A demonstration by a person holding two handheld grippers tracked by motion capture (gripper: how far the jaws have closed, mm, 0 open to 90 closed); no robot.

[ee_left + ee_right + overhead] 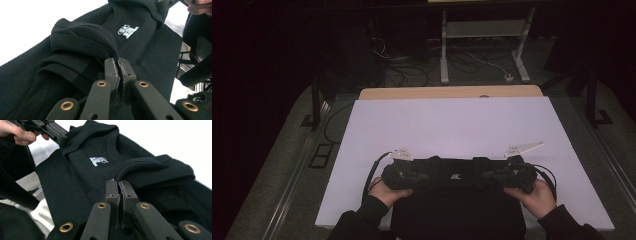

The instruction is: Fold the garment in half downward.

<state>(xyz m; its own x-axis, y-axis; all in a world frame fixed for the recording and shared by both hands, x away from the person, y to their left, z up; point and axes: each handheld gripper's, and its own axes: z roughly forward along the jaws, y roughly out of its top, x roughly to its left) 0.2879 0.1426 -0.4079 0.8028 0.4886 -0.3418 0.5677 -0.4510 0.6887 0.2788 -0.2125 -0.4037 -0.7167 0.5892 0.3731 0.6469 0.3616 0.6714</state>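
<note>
A black garment (457, 200) with a small white logo (456, 176) lies at the near edge of the white table (447, 125), partly hanging over it. My left gripper (412, 176) pinches the garment's left shoulder; in the left gripper view its jaws are shut on a fold of the black fabric (85, 42), at my left gripper (118, 61). My right gripper (497, 175) pinches the right shoulder, and in the right gripper view my right gripper (118, 182) is shut on the garment's edge (150, 170). The logo (98, 161) sits between both grips.
The table's white sheet stretches away beyond the garment, with a wooden strip (452, 92) at its far edge. Cables and a white stand's legs (484, 45) lie on the dark floor behind. Black frame posts stand at both sides.
</note>
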